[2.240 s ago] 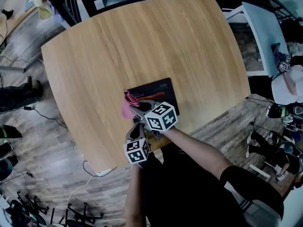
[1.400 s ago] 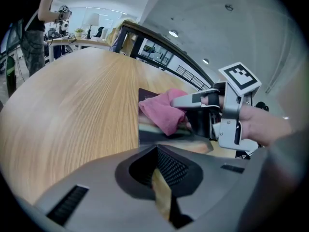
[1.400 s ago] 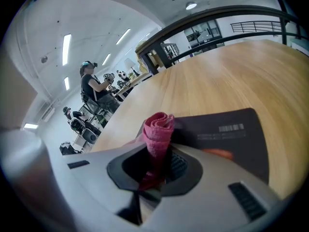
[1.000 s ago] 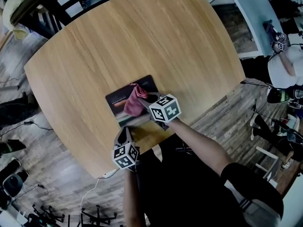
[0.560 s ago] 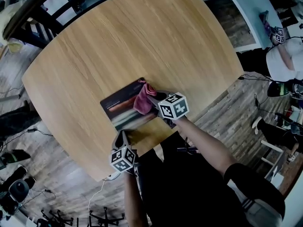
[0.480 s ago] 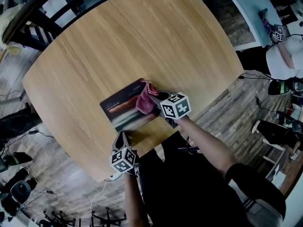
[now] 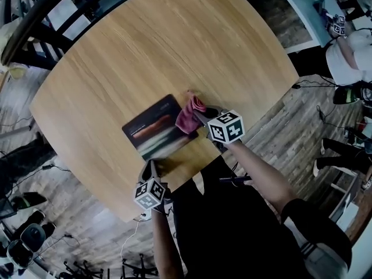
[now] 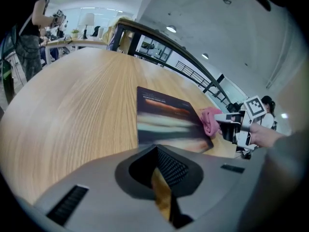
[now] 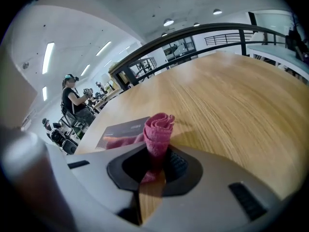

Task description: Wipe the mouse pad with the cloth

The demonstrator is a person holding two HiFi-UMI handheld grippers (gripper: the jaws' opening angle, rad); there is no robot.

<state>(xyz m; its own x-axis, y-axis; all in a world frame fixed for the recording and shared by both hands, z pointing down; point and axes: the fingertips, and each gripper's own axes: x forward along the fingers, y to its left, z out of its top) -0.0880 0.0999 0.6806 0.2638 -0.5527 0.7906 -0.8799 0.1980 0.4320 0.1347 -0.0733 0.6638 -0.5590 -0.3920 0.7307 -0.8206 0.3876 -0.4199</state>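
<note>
The right claw [image 9: 157, 151] is squeezing shut on the pink cloth [image 9: 158, 127]. The cloth is sticking up between its jaws in a rolled bunch. In the head view the right claw [image 7: 200, 114] is pressing the cloth [image 7: 189, 110] down at the right end of the mouse pad [image 7: 154, 129]. Part of the cloth is lying on the pad and part is hanging over onto the wooden tabletop [image 7: 174, 45].

The left claw [image 8: 161, 178] is holding nothing. Its jaws are sitting close together, and only a thin strip of wood is showing between them. In the head view the left claw [image 7: 152, 168] is pointing at the near edge of the pad, just beside its corner. I cannot tell if it is touching the pad.

The mouse pad [image 8: 166, 122] is lying flat near the edge of the tabletop closest to the person. It is dark, with blurry bands of red, white and brown running across it. A thin line of small print is running along one edge, but it is too blurry to read. Each claw is carrying a cube with black and white square marks and no words.

Another person [image 9: 72, 100] is standing far behind the tabletop.
</note>
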